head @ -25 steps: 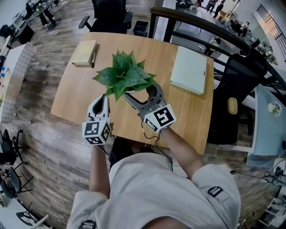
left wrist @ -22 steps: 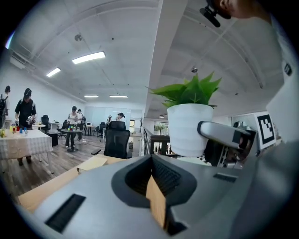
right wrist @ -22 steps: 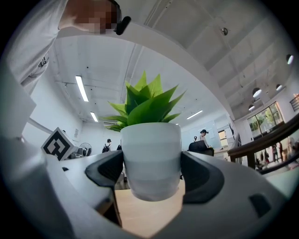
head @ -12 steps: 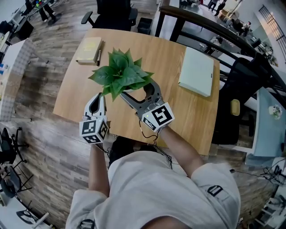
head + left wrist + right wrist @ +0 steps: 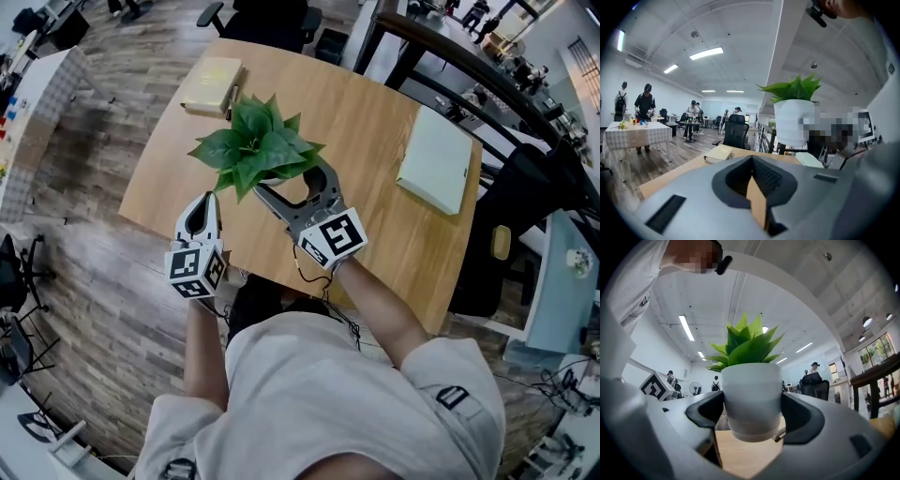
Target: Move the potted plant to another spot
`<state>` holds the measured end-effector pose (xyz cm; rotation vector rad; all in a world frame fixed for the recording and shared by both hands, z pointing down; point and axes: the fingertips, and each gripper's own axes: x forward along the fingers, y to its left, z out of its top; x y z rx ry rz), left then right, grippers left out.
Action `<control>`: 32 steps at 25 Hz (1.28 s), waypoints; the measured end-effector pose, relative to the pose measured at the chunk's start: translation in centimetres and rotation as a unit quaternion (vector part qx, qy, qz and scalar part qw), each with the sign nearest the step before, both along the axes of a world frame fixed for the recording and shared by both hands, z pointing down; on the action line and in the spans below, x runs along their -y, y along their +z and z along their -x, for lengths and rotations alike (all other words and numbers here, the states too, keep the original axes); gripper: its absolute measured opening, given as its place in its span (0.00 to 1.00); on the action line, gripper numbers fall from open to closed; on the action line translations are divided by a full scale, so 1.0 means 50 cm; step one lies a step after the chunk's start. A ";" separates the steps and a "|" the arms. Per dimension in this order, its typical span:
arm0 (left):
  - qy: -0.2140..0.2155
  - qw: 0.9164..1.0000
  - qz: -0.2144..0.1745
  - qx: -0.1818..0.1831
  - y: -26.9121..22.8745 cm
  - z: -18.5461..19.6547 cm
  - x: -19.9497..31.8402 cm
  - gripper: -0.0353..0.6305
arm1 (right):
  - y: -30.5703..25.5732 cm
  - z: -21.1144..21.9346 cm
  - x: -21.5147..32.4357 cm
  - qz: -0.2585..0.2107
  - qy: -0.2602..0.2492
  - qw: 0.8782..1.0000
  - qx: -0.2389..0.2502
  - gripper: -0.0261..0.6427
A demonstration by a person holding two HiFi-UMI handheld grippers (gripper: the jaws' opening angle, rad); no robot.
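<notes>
The table (image 5: 356, 122) carried a pale pad (image 5: 434, 159) toward 3 o'clock and a book (image 5: 214, 84) at 10 o'clock. The plant (image 5: 258, 150) stood over the table's near-left part, its white pot clamped between the right gripper's (image 5: 289, 181) jaws and apparently clear of the top. At the plant's 7 o'clock, the left gripper (image 5: 208, 199) hovered with its jaws closed together, empty.

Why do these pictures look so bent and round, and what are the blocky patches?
Head view: a wide lens bows the table edges. Left gripper view: round fisheye frame, black corners, mosaic patch, added afterwards, beside the potted plant. Right gripper view: same round frame, mosaic patch at the top.
</notes>
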<state>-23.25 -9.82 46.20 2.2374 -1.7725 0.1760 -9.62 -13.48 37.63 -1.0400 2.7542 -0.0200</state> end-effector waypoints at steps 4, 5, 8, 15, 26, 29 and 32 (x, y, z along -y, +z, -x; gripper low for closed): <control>-0.006 1.000 -0.001 0.003 0.001 0.030 0.005 0.07 | 0.012 0.033 0.010 0.007 -0.009 1.000 0.001 0.63; -0.007 1.000 0.000 0.004 0.003 0.039 0.007 0.07 | 0.015 0.042 0.013 0.008 -0.011 1.000 0.001 0.63; -0.011 1.000 0.006 0.005 0.013 0.066 0.011 0.07 | 0.024 0.070 0.023 0.010 -0.015 1.000 0.002 0.63; -0.010 1.000 0.016 0.011 0.029 0.113 0.027 0.07 | 0.046 0.121 0.049 0.018 -0.017 1.000 0.005 0.63; -0.006 0.999 0.041 0.022 0.074 0.179 0.060 0.07 | 0.121 0.177 0.109 0.042 -0.004 0.999 -0.003 0.63; -0.002 0.999 0.048 0.023 0.093 0.192 0.063 0.07 | 0.155 0.186 0.120 0.055 0.003 0.998 -0.007 0.63; 0.003 0.998 0.053 0.023 0.107 0.200 0.068 0.07 | 0.181 0.193 0.129 0.059 0.007 0.998 -0.016 0.63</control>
